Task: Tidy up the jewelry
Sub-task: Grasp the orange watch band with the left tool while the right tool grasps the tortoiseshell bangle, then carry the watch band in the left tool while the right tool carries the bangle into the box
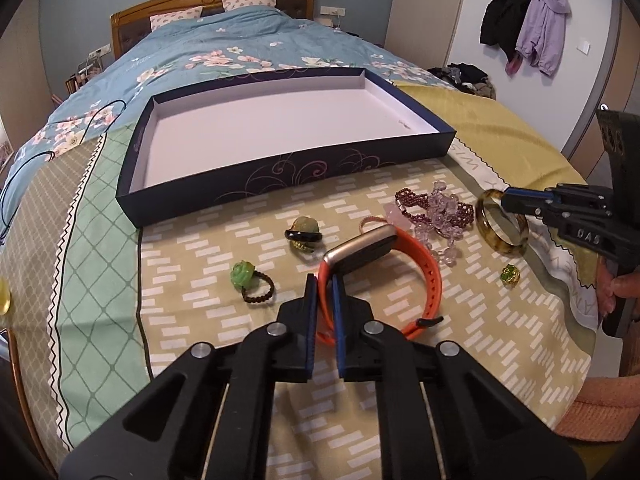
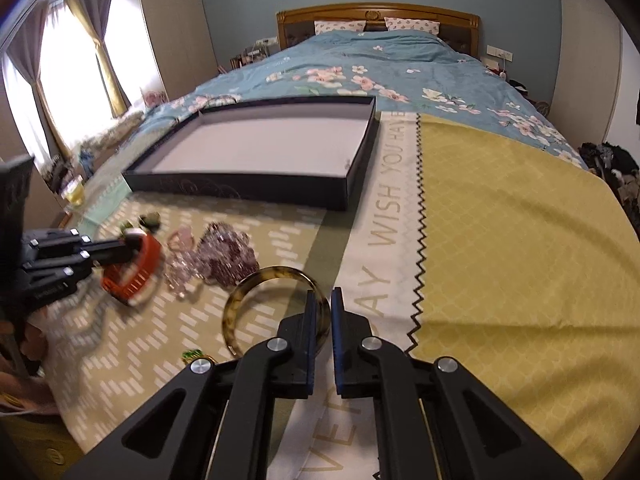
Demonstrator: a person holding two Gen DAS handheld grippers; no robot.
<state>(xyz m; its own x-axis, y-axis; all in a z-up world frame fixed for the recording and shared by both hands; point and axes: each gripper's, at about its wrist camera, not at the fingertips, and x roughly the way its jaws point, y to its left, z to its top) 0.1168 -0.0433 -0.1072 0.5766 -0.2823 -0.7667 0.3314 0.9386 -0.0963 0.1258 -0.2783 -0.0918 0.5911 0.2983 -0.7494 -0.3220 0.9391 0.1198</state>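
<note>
My left gripper (image 1: 325,282) is shut on the orange band of a smartwatch (image 1: 384,268) and holds it just above the bedspread; it also shows in the right wrist view (image 2: 132,268). My right gripper (image 2: 321,298) is shut on a tortoiseshell bangle (image 2: 240,304), also seen in the left wrist view (image 1: 500,220). An empty dark blue box (image 1: 192,196) with a white inside lies on the bed beyond the jewelry. A beaded bracelet pile (image 1: 436,212), a green flower ring (image 1: 250,280), a black ring on a green stone (image 1: 303,235) and a small green charm (image 1: 510,275) lie on the cloth.
The jewelry lies on a patterned cloth (image 2: 520,240) spread over the foot of a bed with a blue floral quilt (image 1: 224,56). Coats (image 1: 528,24) hang on the right wall. A window with curtains (image 2: 68,76) is at the left.
</note>
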